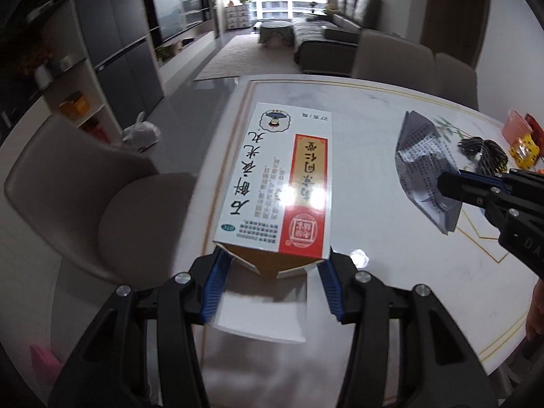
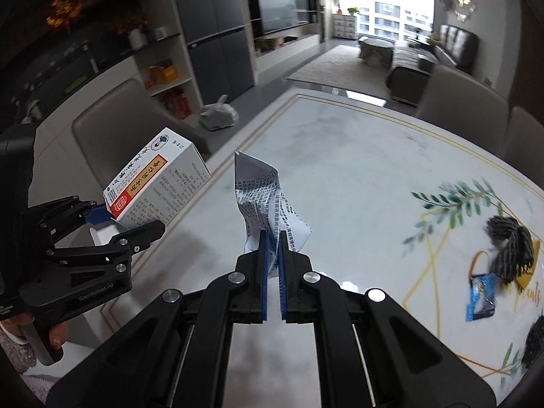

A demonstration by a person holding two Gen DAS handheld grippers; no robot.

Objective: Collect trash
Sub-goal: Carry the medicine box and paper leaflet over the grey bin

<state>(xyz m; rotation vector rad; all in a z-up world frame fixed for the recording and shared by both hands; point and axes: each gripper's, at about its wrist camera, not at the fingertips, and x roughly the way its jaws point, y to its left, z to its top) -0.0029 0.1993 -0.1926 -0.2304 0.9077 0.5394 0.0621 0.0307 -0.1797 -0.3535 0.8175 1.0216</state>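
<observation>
My left gripper is shut on a white and red medicine box by its open flap end, holding it above the table's left edge; the box also shows in the right wrist view. My right gripper is shut on a crumpled printed paper leaflet, held above the white marble table. The leaflet also shows in the left wrist view, clamped in the right gripper.
On the table's right side lie a grey yarn tassel, a blue wrapper, yellow and red packets. Beige chairs stand around the table. A tied white bag sits on the floor.
</observation>
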